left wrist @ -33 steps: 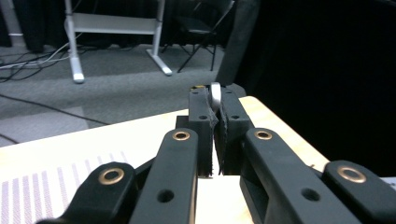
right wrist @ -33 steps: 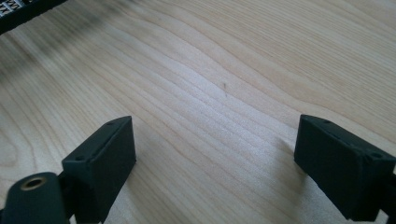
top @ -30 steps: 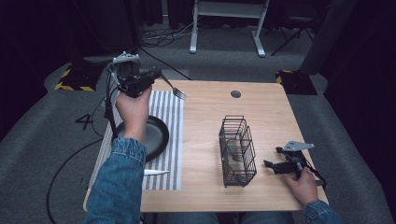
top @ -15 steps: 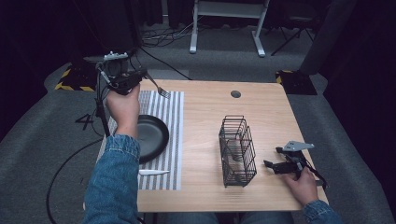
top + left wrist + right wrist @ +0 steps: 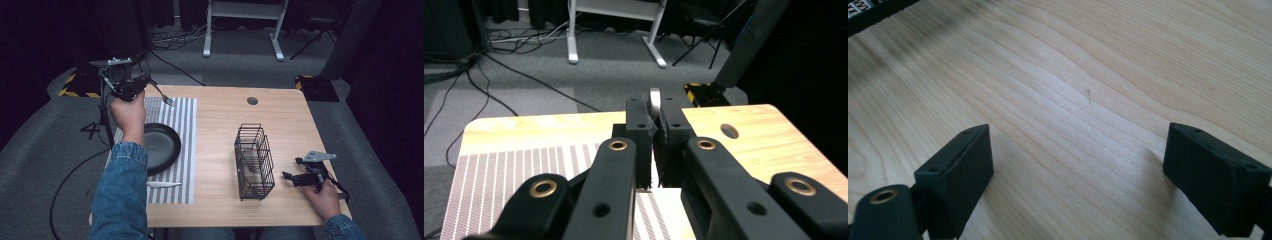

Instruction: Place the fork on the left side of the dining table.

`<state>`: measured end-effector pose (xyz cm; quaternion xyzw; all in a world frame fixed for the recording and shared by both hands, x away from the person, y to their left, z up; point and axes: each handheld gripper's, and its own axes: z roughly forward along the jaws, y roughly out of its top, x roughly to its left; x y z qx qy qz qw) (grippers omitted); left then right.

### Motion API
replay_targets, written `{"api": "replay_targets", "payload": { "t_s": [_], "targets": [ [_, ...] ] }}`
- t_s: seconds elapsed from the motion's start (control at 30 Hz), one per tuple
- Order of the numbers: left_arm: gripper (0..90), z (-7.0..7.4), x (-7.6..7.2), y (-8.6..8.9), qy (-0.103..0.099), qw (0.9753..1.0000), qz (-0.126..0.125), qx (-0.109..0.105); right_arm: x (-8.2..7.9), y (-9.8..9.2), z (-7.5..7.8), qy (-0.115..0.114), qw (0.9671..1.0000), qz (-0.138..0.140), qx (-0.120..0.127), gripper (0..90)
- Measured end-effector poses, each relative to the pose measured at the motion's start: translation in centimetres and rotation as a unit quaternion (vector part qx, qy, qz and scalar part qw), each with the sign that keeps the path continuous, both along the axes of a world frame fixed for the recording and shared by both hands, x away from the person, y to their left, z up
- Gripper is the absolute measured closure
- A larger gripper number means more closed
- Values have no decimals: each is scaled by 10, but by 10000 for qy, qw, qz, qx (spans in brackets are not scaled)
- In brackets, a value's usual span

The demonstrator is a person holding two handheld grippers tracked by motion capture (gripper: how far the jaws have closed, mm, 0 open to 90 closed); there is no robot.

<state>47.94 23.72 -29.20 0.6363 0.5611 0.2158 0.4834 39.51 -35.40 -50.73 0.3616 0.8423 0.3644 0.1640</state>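
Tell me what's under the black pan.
The black pan rests on the striped placemat, which lies on the wooden table. A white utensil lies on the mat beside it. The mat beneath the pan is covered, so unseen.

High view looks down over the tabletop (image 5: 225,120); both claw views face it, the right closest.

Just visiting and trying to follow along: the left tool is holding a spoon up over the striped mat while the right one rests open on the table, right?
Nearly. The left tool is holding a fork, not a spoon: the high view shows its prongs pointing out over the far end of the striped mat. The rest is right: the right tool rests open on the table.
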Motion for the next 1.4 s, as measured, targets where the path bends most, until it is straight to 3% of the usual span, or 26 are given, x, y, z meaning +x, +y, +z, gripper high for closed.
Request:
{"api": "replay_targets", "payload": {
  "t_s": [0.3,0.53,0.97,1.4],
  "targets": [
    [862,-15,16,1,215,9996,117,125,0,0,0,-1,10000,4,-4,127],
    [862,-36,26,-2,533,9982,103,258,0,0,0,-1,10000,6,-6,127],
    [862,-60,35,-5,726,9973,138,14,0,0,0,-2,10000,5,-5,127],
    [861,-70,42,-7,885,9959,151,146,0,0,0,0,10000,5,-5,127]
  ]
}}
